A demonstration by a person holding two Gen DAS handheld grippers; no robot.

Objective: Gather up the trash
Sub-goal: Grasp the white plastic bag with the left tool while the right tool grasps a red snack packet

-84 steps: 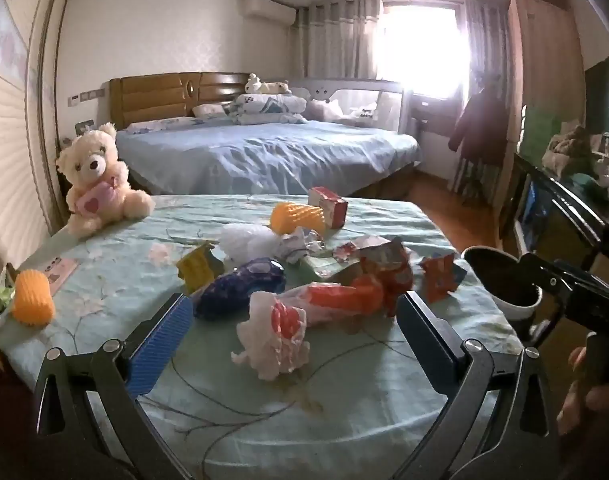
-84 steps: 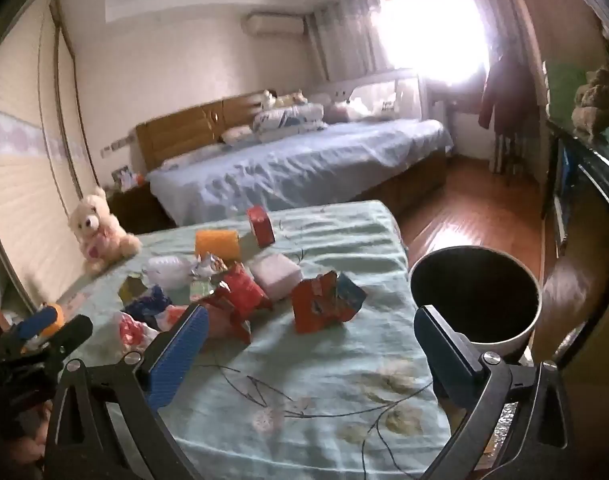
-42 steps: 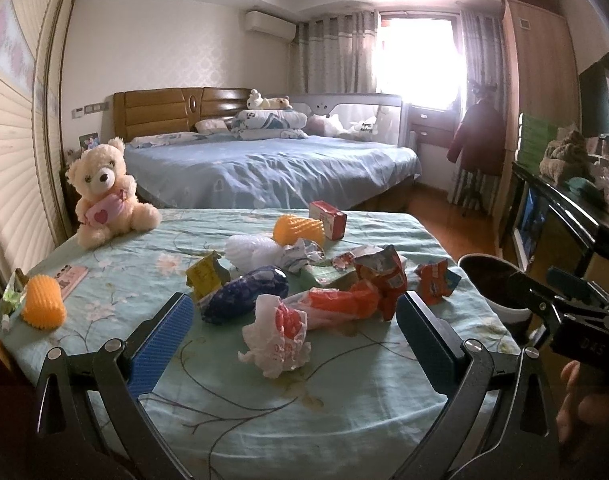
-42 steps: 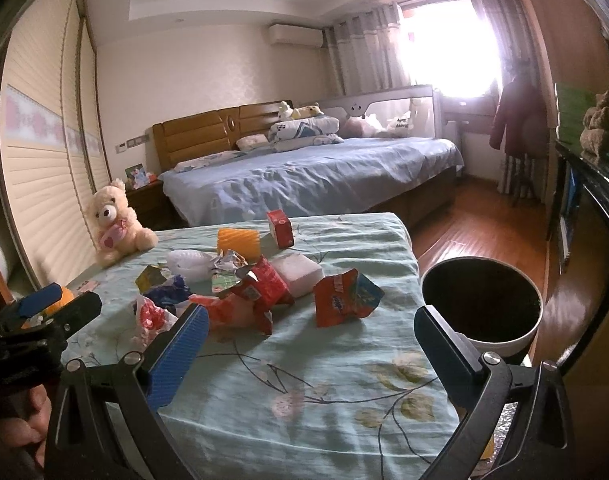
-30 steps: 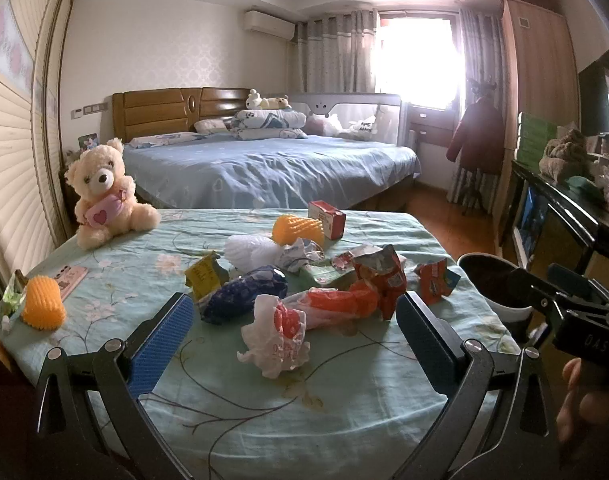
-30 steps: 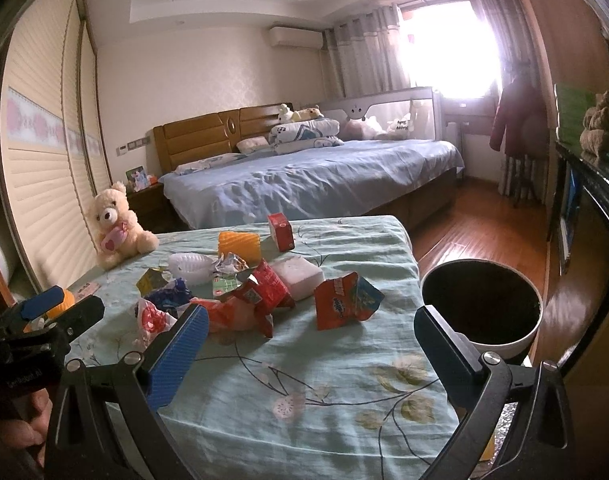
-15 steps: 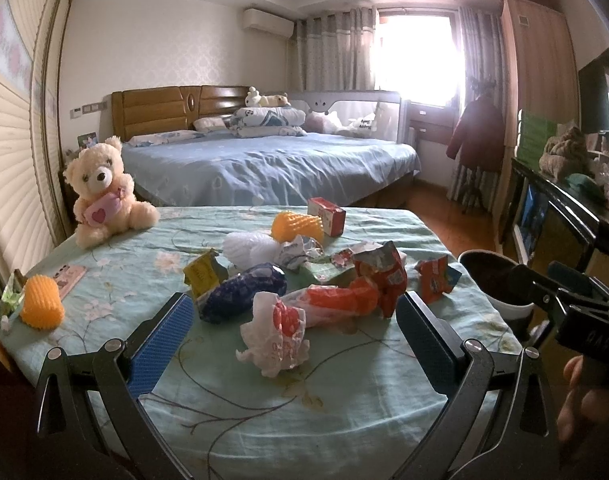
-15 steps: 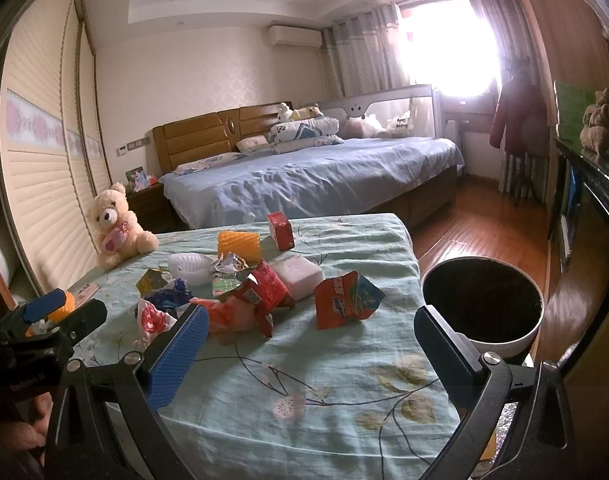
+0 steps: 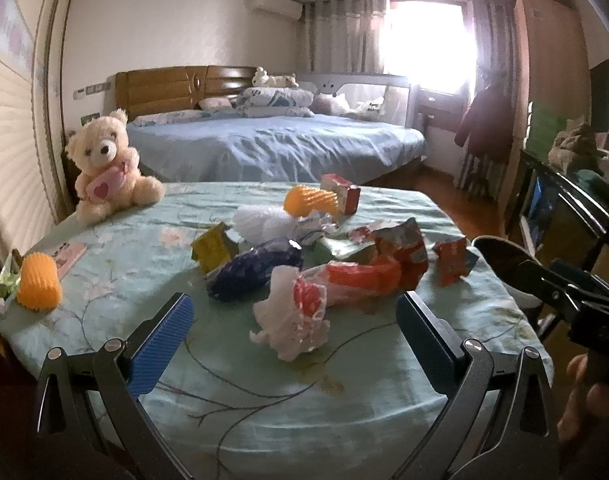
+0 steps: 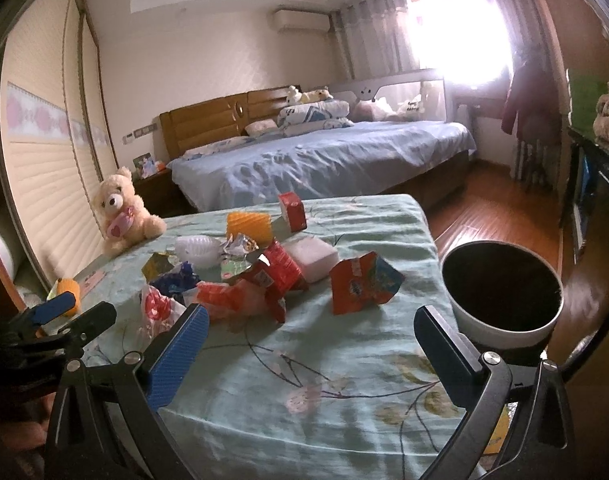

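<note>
— Trash where?
— Heaped mid-desk (image 9: 104,280): white crumpled bag (image 9: 292,320) nearest, blue wrapper (image 9: 252,270) and red packets (image 10: 280,276) behind. Bin (image 10: 500,292) just off the desk's right edge.
— Hand-held grippers?
— Left hand-held gripper (image 9: 292,334) spread wide, empty, before the white bag. Right hand-held gripper (image 10: 308,346) likewise agape, holding nothing.

We lose the white bin (image 9: 500,252) behind the right gripper (image 9: 560,284) in the left wrist view; its inside (image 10: 500,284) is just black to us; the hand (image 9: 584,396) is cut off at the right edge; print on the orange-blue wrapper (image 10: 360,284) is too blurred to read; the window (image 10: 460,28) is blown out.
</note>
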